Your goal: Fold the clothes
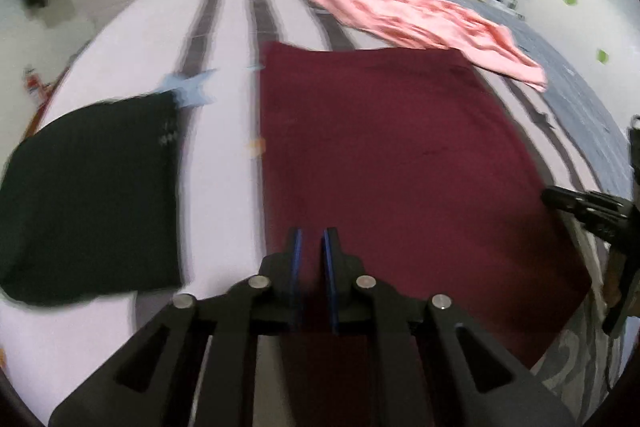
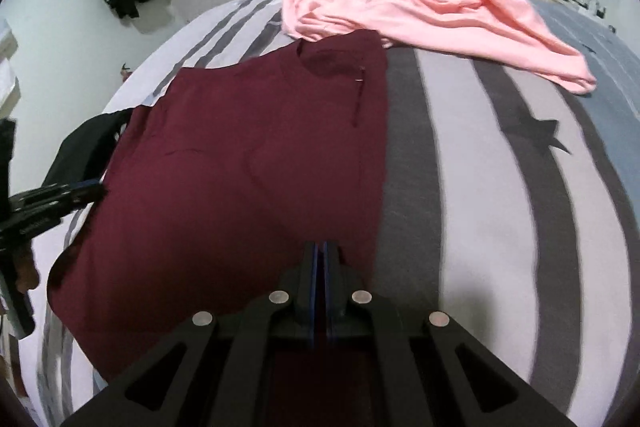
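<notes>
Striped bed [image 1: 224, 155] carries everything, so places are given from it. Largest on it is the maroon garment [image 1: 392, 167], laid flat across the bed's middle in a rough rectangle, its long axis running from the near edge toward the far wardrobe; it looks partly folded. A pink garment [image 2: 420, 15] lies crumpled at the far end, not yet folded. A black garment [image 1: 88, 203] sits folded by the bed's left edge, apparently done. The left gripper [image 1: 311, 239] and right gripper [image 2: 321, 251] hover over the maroon's near edge, jaws closed and seemingly empty.
</notes>
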